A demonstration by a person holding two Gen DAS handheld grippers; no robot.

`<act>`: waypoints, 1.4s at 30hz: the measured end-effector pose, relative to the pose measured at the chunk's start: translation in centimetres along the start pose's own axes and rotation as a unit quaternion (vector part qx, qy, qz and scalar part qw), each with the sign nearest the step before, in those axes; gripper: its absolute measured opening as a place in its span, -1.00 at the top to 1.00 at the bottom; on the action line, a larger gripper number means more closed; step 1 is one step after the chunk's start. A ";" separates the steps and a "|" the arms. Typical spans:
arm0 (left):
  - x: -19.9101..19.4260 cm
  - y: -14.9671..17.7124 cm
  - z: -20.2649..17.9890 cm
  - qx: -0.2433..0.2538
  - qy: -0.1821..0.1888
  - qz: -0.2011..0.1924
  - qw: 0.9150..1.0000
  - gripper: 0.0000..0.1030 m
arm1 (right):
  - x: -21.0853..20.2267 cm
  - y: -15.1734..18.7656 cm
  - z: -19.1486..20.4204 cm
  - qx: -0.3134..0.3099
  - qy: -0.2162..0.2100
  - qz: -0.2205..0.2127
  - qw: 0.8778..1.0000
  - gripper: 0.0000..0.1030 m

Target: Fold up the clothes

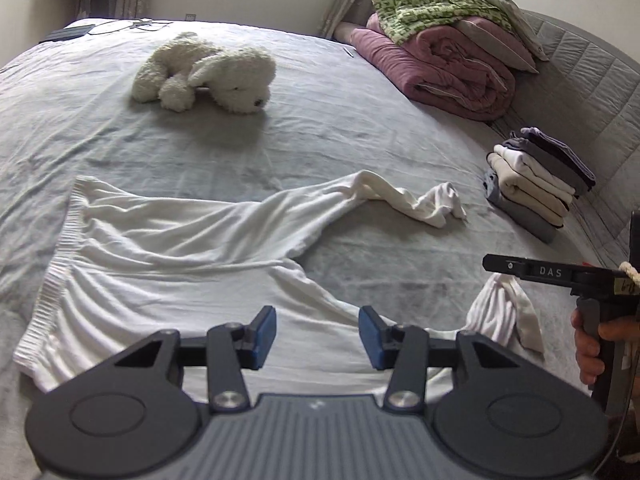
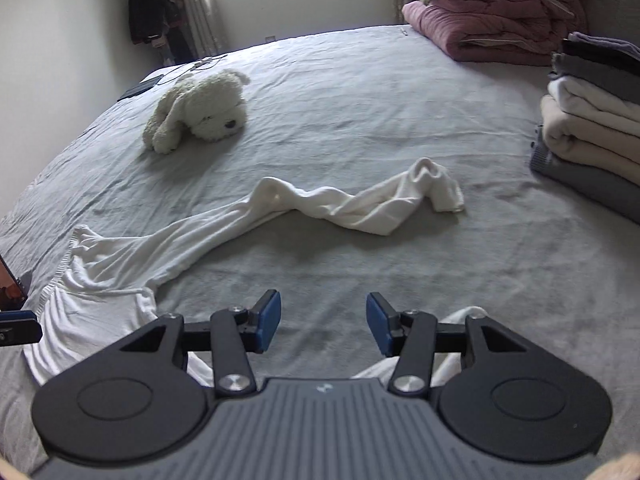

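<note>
My two claws: black linkages, blue pads, grey ribbed bodies.
My left gripper (image 1: 317,336) and right gripper (image 2: 323,322) look alike: blue rubber fingertips (image 1: 266,336) on black arms, silver pivot screws, round black discs either side of a ribbed grey housing. From the left view, the right one's black side reads "DAS", a cream cord is knotted near it, and my bare-skinned right hand (image 1: 596,344) shows.

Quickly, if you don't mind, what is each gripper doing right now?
Left gripper: open, holding nothing, over the white pants.
Right gripper: open, holding nothing, over the bed.
</note>
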State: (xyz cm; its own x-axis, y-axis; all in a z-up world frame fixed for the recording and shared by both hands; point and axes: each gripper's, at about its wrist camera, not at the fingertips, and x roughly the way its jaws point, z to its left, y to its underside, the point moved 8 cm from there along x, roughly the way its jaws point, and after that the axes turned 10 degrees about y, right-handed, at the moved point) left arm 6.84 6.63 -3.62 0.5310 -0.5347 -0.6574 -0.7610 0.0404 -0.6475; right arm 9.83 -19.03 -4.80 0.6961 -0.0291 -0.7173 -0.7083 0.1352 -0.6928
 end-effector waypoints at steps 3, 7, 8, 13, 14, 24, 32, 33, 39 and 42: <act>2.7 1.4 -2.9 0.032 0.017 0.002 0.999 0.10 | -0.1 0.6 -3.1 0.031 0.012 -0.007 0.999 -0.01; 6.0 3.0 -5.3 0.057 0.038 0.003 0.998 0.23 | 0.7 1.3 -6.4 0.054 0.041 -0.001 0.998 -0.01; 6.6 3.3 -5.9 0.066 0.044 0.005 0.997 0.24 | 1.0 1.4 -7.0 0.055 0.052 0.006 0.997 -0.01; 8.5 4.8 -7.9 0.129 0.076 -0.004 0.989 0.24 | 1.4 1.3 -8.0 0.005 0.061 0.010 0.998 -0.01; 8.8 5.0 -8.2 0.135 0.079 -0.006 0.988 0.24 | 1.6 1.5 -7.8 0.004 0.051 0.016 0.999 0.00; 10.6 7.1 -9.4 0.180 0.096 0.013 0.979 0.23 | 3.5 2.1 -7.5 -0.056 0.067 0.042 0.995 0.86; 10.7 7.2 -9.2 0.182 0.095 0.011 0.979 0.22 | 5.2 0.5 -9.1 -0.065 0.124 -0.005 0.990 0.90; 10.7 7.2 -9.2 0.183 0.094 0.010 0.979 0.22 | 5.3 0.3 -9.2 -0.063 0.126 -0.013 0.990 0.90; 10.5 7.4 -9.6 0.198 0.084 0.004 0.977 0.22 | 3.7 -1.0 -10.4 -0.033 0.134 -0.051 0.989 0.67; 10.3 7.5 -9.7 0.204 0.081 0.003 0.976 0.22 | 3.0 -1.3 -11.0 -0.021 0.146 -0.065 0.987 0.67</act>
State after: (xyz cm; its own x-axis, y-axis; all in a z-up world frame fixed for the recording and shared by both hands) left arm 3.03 -6.77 -11.51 0.4361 -0.6586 -0.6133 -0.5345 0.3587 -0.7653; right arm 11.56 -30.17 -6.79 0.7220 -0.3278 -0.6094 -0.6242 0.0716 -0.7780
